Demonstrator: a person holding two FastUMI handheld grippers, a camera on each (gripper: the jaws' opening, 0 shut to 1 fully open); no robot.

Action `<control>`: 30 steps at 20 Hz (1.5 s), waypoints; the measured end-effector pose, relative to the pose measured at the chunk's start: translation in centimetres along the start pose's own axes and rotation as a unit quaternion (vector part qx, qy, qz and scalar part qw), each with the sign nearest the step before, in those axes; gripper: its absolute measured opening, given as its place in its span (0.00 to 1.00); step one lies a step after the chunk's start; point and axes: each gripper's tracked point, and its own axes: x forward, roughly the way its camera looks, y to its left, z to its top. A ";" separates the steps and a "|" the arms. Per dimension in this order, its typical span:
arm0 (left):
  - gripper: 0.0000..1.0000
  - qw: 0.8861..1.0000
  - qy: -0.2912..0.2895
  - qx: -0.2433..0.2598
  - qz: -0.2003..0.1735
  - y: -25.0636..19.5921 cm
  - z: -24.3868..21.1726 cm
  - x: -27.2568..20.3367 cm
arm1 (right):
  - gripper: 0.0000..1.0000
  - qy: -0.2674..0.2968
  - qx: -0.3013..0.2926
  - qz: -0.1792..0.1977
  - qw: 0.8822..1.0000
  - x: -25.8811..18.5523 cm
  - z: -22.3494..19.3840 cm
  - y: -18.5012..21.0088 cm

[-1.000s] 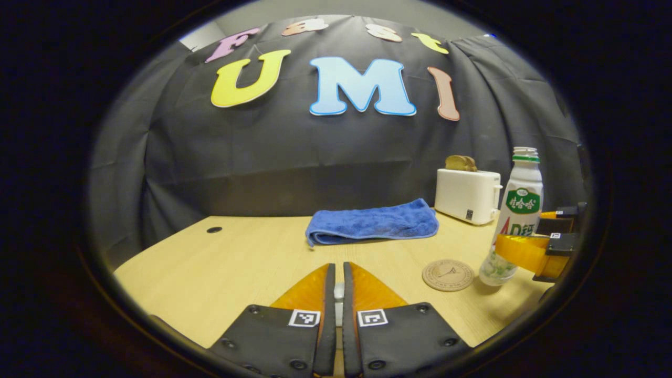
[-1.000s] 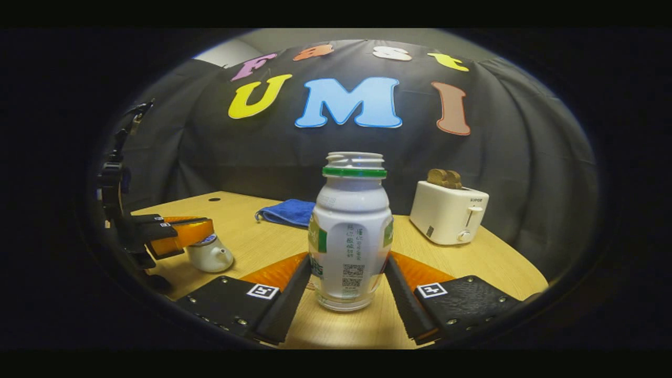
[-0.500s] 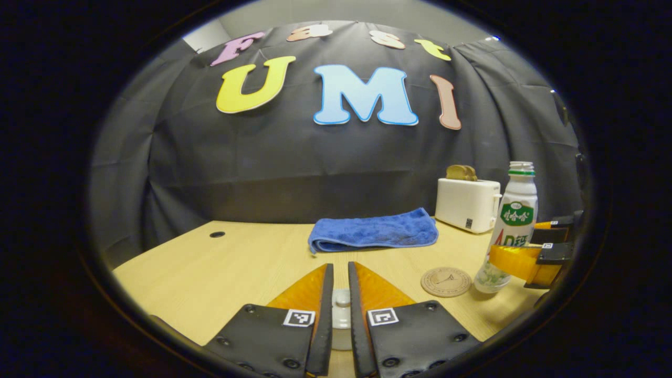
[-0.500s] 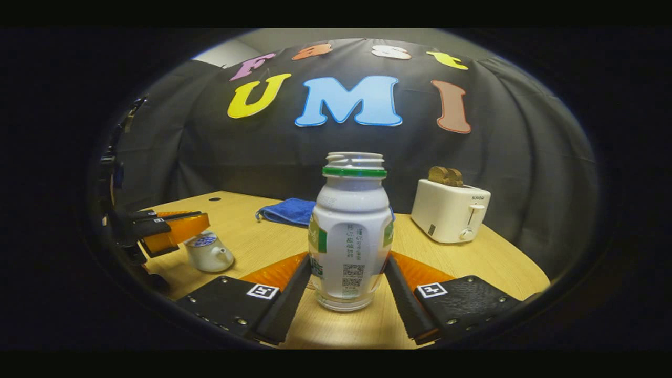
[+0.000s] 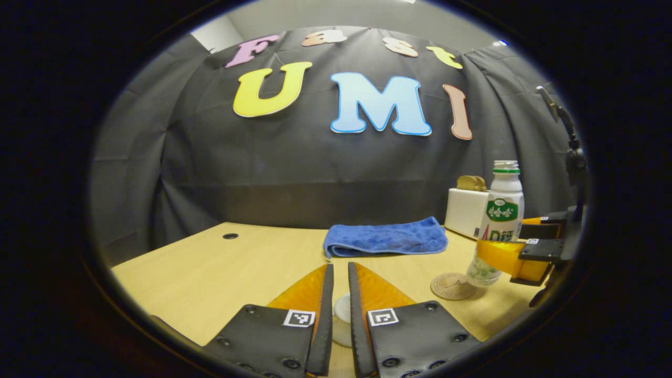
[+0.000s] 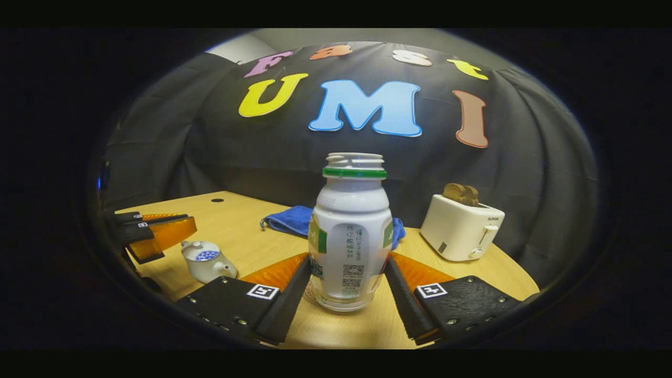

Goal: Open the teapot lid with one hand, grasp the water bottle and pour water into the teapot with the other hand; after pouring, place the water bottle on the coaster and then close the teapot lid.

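A small white teapot with a blue pattern stands on the wooden table, its lid on. My left gripper hovers just up and left of it, apart from the knob. In the left gripper view the fingers of my left gripper stand a narrow gap apart, and a bit of the white teapot shows below them. My right gripper is shut on the uncapped white water bottle, which is upright. That bottle stands at the right edge of the round coaster.
A folded blue towel lies at the back middle of the table. A white toaster with bread in it stands at the back right. A small hole marks the table's far left.
My left gripper's fingers have parted off the teapot's knob and drawn back up and to the left, leaving the lid on the pot. The bottle stays in my right gripper.
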 end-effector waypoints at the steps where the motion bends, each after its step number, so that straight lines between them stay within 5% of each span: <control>1: 0.30 1.000 -0.003 -0.009 0.002 0.4 0.2 -0.1 | 0.81 0.002 0.003 0.002 1.000 0.6 0.1 0.3; 11: 0.27 0.999 -0.004 -0.034 0.004 1.0 0.3 -0.3 | 0.80 0.040 0.023 -0.002 0.999 4.2 -2.5 0.5; 30: 0.27 1.000 -0.002 -0.031 0.002 0.8 0.2 -0.2 | 0.89 0.021 0.045 -0.001 0.999 2.8 -1.9 0.1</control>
